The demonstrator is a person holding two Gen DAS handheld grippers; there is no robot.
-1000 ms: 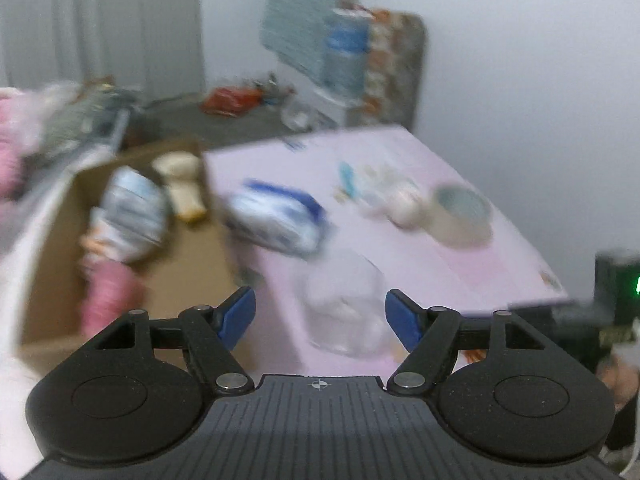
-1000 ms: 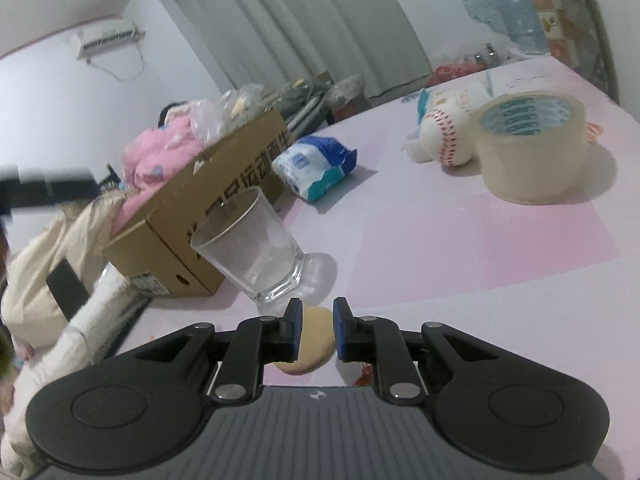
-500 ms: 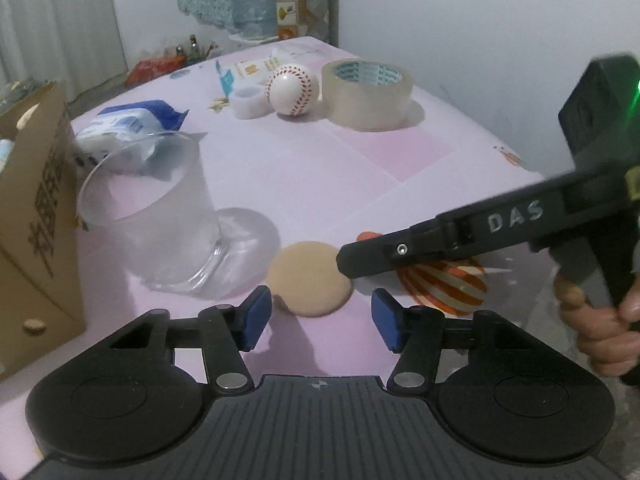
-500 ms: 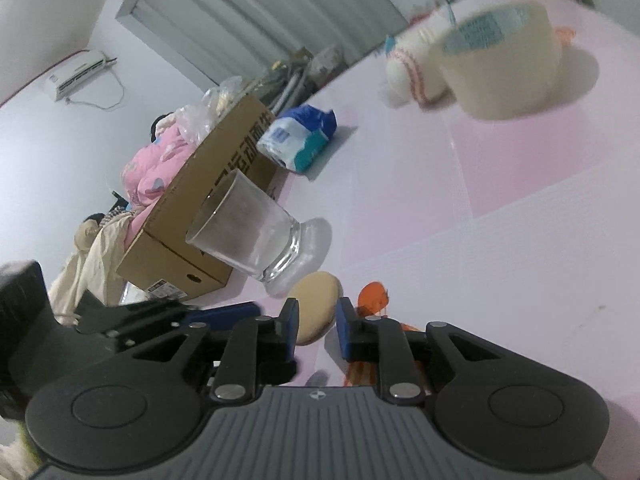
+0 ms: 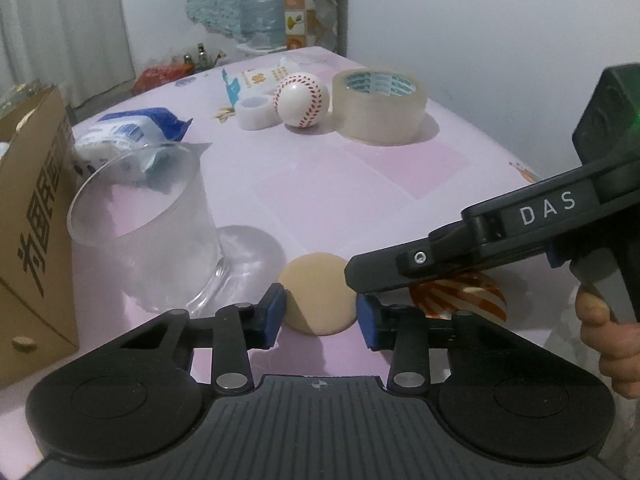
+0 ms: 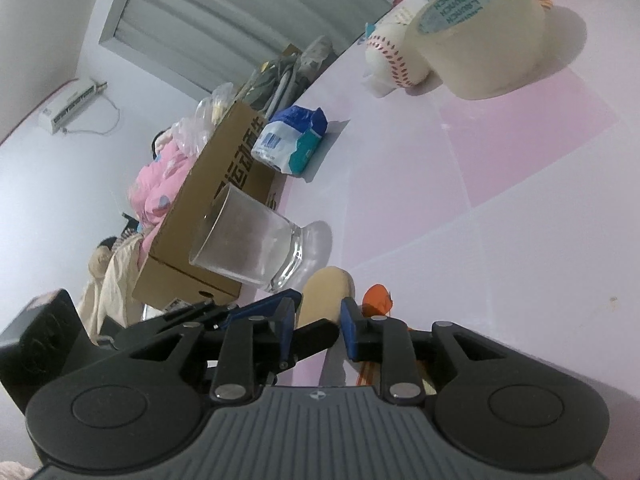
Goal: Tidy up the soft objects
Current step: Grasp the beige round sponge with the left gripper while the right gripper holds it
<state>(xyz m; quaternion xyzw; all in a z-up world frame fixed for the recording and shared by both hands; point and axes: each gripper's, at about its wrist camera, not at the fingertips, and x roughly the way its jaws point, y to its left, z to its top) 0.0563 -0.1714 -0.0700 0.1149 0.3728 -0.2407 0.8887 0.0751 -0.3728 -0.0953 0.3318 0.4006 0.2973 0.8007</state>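
We're seeing the tan round sponge puff [image 5: 318, 298] lying flat on the pink table [image 5: 360, 184], between the parted jaws of our left gripper [image 5: 321, 316], nothing gripped. Right gripper [image 6: 318, 326], marked "DAS", is reaching across, jaws slightly apart, empty. Clear drinking glass [image 5: 148, 232] crowding the left; brown cardboard box [image 5: 28, 200] behind it.

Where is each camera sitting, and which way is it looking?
Left wrist: sits on the left claw, looking across the table past the tan sponge to the baseball; the right claw and a hand show.
Right wrist: sits on the right claw, tilted, facing the glass and cardboard box; the left claw shows.
Shared: sponge, glass, baseball, tape roll.
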